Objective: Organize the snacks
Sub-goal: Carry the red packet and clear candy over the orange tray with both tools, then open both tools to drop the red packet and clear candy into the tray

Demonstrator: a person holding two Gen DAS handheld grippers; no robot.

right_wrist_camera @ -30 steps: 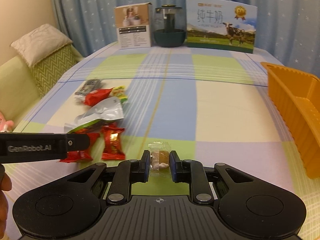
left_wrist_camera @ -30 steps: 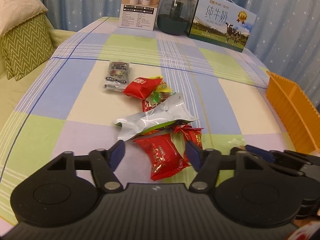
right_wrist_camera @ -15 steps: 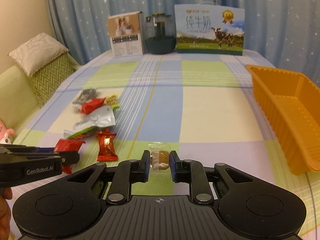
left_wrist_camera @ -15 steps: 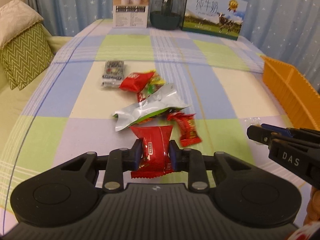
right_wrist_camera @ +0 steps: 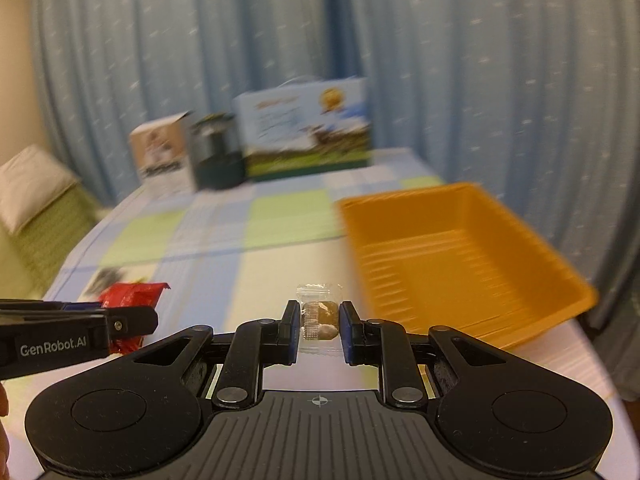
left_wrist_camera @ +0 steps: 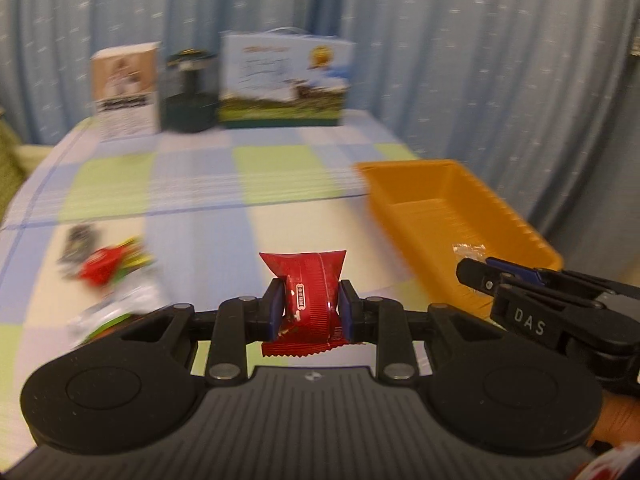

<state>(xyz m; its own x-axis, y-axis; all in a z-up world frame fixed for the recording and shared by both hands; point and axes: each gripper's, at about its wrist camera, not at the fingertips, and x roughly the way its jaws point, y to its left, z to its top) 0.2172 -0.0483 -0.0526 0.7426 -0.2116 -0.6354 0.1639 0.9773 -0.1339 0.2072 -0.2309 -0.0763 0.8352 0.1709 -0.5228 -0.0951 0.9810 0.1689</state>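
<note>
Both packets have come up off the checked surface (left_wrist_camera: 280,148) since the earlier frames, where they lay on the cloth between the jaws, and the views now look toward the orange tray (right_wrist_camera: 472,256). Held in the left gripper (left_wrist_camera: 310,314), the red snack packet (left_wrist_camera: 308,292) stands upright, its jaws pressed against both its sides and its crimped top edge rising above them. Its lower edge hangs just below the jaws. From the right wrist view the same packet (right_wrist_camera: 132,300) shows to the left of the right gripper (right_wrist_camera: 320,330), whose jaws pinch a small clear-wrapped candy (right_wrist_camera: 320,316) with a brown piece inside. Seen from the left wrist, the right gripper (left_wrist_camera: 476,270) sits to the right of the left jaws, over the near corner of the tray, with the clear wrapper (left_wrist_camera: 466,249) poking out ahead of it. Left of the left jaws, the remaining snacks (left_wrist_camera: 106,268) lie in a blurred heap on the cloth. Far ahead of both jaws, at the back edge, stand a small white box (left_wrist_camera: 124,88), a dark jar (left_wrist_camera: 188,92) and a milk carton box (left_wrist_camera: 286,80), with blue curtains (left_wrist_camera: 460,60) behind
</note>
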